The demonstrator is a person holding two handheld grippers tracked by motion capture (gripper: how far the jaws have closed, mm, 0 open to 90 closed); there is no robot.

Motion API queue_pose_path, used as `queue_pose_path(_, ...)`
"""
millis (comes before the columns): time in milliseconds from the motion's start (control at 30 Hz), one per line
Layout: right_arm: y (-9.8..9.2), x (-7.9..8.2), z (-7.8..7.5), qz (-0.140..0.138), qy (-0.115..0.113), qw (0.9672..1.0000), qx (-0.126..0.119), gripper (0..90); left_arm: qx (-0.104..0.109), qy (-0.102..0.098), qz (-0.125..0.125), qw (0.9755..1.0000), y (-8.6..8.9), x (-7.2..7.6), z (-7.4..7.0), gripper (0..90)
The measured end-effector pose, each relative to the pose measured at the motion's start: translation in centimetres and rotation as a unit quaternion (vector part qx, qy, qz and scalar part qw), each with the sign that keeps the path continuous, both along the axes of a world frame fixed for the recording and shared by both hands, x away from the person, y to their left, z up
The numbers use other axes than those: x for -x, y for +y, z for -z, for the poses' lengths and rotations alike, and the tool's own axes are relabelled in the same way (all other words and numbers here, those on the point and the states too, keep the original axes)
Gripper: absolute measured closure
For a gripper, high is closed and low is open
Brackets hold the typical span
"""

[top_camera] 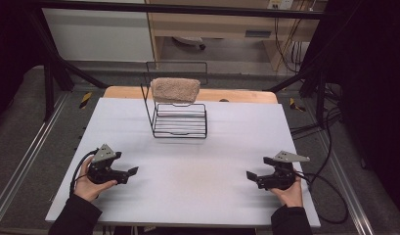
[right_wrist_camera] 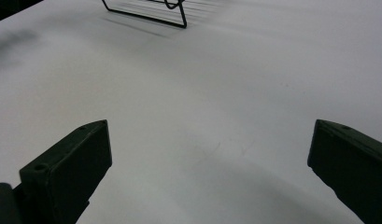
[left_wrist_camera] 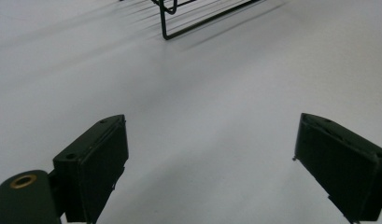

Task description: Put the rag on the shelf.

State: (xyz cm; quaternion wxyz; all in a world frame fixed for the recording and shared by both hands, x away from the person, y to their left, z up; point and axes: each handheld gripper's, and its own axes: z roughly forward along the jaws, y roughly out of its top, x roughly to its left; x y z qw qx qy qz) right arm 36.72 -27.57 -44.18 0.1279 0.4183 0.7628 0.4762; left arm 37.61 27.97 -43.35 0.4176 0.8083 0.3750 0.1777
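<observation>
A: From the high view, nearest us are our sleeves and hands at the bottom edge. Our left gripper (top_camera: 132,171) sits low over the near left of the table (top_camera: 197,196), jaws pointing toward the middle. Our right gripper (top_camera: 251,175) mirrors it on the near right, jaws also pointing inward.

B: Both look spread and hold nothing. The two are well apart, with bare white surface between them.

A: Farther back, near the middle of the far half, stands the rack (top_camera: 180,126), a black wire frame with a slatted base and an upright back. The towel (top_camera: 175,89), tan and fuzzy, hangs folded over the top bar of that back.

B: So the towel is well apart from both our grippers, up off the table.

A: In the left gripper view, closest to us are our two black jaws, rising at the lower left and lower right, set wide with only white table between them.

B: At the top edge we see one corner of the rack's base (left_wrist_camera: 179,18), with its shadow streaking the surface.

A: In the right gripper view, our jaws again stand wide at the bottom corners, holding nothing.

B: The rack's base corner (right_wrist_camera: 165,16) shows at the top, left of centre. A dark shape sits at the top left corner; we cannot tell what it is.
</observation>
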Motion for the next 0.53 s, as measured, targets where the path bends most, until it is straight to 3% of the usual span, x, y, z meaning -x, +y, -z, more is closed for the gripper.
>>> queue_pose_path(200,-0.59,0.46,0.34,0.005,0.003,1.0000,-0.006,0.4,0.000,-0.003,0.003,1.0000,0.22,0.31,0.37,9.5)
queue_pose_path(533,-0.42,0.59,0.54,-0.003,0.007,1.0000,0.004,0.4,0.002,-0.004,-0.004,1.0000,0.77,0.43,0.60,9.5)
